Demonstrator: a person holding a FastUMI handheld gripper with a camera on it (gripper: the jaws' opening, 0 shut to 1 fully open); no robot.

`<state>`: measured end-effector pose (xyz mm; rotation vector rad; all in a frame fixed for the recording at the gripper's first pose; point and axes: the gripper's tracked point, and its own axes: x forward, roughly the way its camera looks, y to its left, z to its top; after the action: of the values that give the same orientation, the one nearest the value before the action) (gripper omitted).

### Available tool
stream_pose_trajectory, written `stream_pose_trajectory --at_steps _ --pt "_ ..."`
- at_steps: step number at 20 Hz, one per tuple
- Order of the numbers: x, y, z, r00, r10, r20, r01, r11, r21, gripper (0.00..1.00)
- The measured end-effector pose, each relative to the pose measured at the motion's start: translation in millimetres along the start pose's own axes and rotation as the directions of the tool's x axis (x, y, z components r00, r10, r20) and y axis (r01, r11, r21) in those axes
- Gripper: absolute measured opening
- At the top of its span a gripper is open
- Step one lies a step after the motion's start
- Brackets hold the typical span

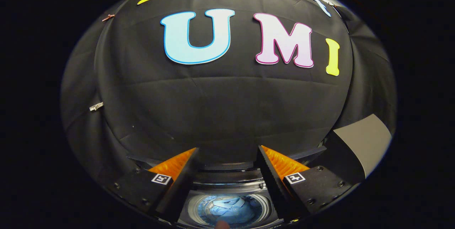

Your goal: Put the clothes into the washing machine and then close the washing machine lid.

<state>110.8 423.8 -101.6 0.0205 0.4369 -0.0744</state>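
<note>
My gripper (227, 152) hangs open above the washing machine (227, 182), with nothing between its fingers. Below and between the fingers lies the round drum opening, and light blue clothes (229, 209) sit inside it. The machine's rim and back panel show just ahead of the fingertips. I cannot make out the lid for certain. A small rounded tip, perhaps a finger of a person (222, 224), shows at the near side of the drum.
The black cloth wall (220, 115) stands close behind the machine. A grey panel (366, 143) rises to the right of the right finger.
</note>
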Motion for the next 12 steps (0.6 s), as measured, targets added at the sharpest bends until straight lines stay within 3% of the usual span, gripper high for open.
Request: stream_pose_trajectory --at_steps 12 --pt "-3.5 -2.6 -3.7 0.999 -0.026 0.024 0.026 1.000 -0.002 0.99"
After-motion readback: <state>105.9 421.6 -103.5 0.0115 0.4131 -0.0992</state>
